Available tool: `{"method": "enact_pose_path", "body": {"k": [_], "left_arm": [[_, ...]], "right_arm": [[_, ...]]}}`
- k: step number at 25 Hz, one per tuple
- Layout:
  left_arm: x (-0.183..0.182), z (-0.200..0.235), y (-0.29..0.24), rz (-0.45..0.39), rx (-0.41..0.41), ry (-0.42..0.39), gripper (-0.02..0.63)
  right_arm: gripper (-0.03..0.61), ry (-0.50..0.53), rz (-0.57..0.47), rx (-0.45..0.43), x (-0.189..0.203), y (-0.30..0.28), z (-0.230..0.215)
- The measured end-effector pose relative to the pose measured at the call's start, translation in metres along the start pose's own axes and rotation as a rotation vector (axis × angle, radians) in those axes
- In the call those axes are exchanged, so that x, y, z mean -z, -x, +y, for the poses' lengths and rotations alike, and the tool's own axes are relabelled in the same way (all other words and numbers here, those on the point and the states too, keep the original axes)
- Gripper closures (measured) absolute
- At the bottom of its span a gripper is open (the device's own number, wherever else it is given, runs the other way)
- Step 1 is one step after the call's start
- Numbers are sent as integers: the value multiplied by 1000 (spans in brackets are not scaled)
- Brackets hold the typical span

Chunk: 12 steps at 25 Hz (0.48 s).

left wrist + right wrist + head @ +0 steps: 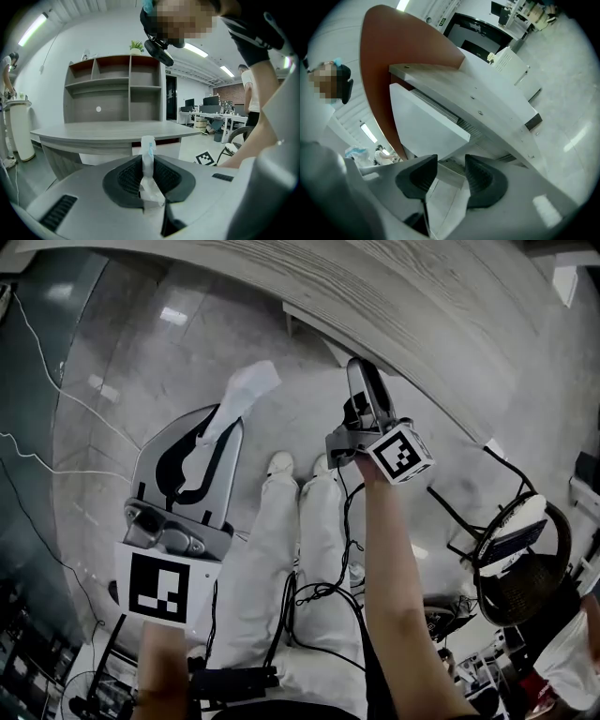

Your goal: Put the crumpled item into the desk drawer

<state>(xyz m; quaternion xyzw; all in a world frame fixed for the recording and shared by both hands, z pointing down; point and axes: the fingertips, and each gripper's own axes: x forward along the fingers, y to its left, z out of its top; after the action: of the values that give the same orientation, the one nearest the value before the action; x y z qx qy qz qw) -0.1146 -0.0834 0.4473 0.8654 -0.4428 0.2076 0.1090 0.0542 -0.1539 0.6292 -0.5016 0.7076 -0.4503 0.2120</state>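
My left gripper (220, 427) is shut on the crumpled item (246, 390), a white wad that sticks up past the jaw tips. In the left gripper view the crumpled item (148, 161), white with a blue trace, stands pinched between the black pads of the left gripper (149, 174). My right gripper (362, 371) is up at the underside of the grey desk (422, 306). In the right gripper view the right gripper (451, 165) is open with nothing between its pads, just in front of the white drawer front (424, 124), which stands out from under the desk top (487, 101).
A chair (520, 554) stands at the right on the pale floor. Cables (33, 456) run across the floor at the left. My legs in white trousers (300, 549) are below the grippers. A shelf unit (115, 89) and a second desk (117, 133) are across the room.
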Motion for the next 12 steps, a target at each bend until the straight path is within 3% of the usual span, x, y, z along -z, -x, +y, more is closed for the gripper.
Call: {"method": "enact_pose_path", "body": {"k": [6, 8, 12], "left_arm": [[4, -4, 3, 1, 12, -21, 562], [2, -4, 4, 2, 13, -23, 563], [2, -3, 5, 6, 15, -28, 561]], "right_arm": [[397, 43, -16, -39, -5, 5, 8], [438, 45, -17, -56, -6, 6, 16], [443, 69, -13, -66, -5, 0, 15]]}}
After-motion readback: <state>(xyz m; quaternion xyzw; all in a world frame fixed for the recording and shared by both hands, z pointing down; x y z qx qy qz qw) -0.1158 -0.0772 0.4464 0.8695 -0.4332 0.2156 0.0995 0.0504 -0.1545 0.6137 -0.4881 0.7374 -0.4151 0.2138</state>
